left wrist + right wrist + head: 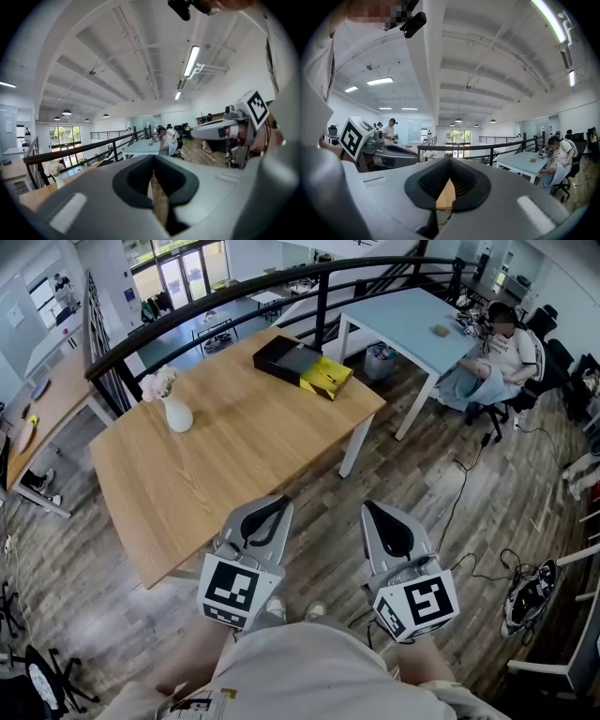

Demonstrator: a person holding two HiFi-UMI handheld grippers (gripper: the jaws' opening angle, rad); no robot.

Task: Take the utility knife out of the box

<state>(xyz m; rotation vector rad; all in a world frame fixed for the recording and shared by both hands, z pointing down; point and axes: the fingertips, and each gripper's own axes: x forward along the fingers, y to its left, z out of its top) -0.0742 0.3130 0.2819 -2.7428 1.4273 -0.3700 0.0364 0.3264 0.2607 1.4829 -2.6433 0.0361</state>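
Observation:
A flat black and yellow box point(302, 367) lies near the far right corner of the wooden table point(234, 460). From here I cannot make out a utility knife on or in it. In the head view both grippers hang side by side over the floor, short of the table's near edge and well apart from the box. The left gripper point(279, 502) is shut with nothing in it, its tips meeting in its own view point(153, 157). The right gripper point(369, 507) is shut and empty too point(449, 160).
A white vase of flowers point(175, 412) stands at the table's left side. Behind the table runs a black railing point(234, 292). A light blue table point(403, 320) with a seated person point(502, 352) is at the back right. Cables point(469, 563) lie on the floor at right.

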